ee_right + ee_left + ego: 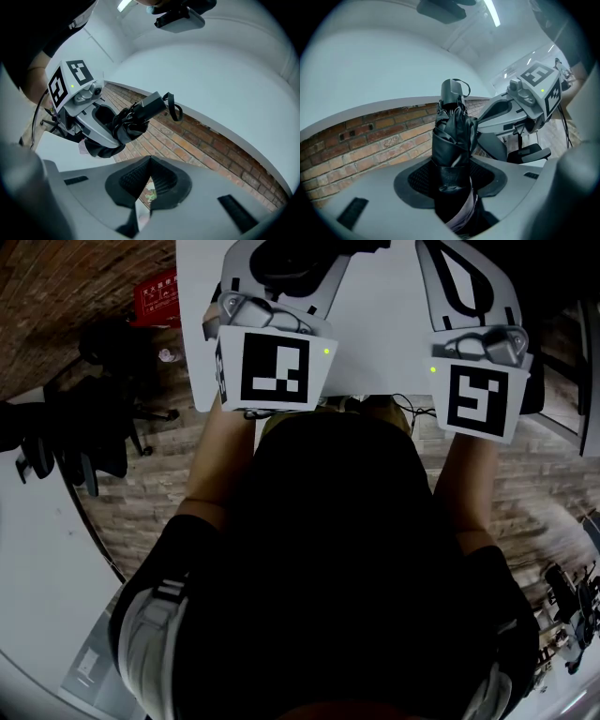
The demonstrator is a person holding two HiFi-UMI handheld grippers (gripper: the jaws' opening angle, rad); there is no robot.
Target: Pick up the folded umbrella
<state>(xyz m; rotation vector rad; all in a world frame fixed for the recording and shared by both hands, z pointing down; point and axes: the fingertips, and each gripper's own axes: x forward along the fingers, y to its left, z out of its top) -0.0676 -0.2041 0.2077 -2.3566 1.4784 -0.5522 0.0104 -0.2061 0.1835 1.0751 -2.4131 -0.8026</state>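
Over the table | 1 folded umbrella, gripped by left hand-held gripper | right hand-held gripper clenched

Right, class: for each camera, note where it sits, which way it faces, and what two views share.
Head view: on the person's head, facing steeply down; torso, forearms, left gripper and right gripper show.
Left gripper view: rides the left gripper, along jaws clamped on the folded umbrella; right gripper alongside.
Right gripper view: rides the right gripper, along shut, empty jaws, toward the left gripper.
Shared: both gripper views show the folded umbrella.
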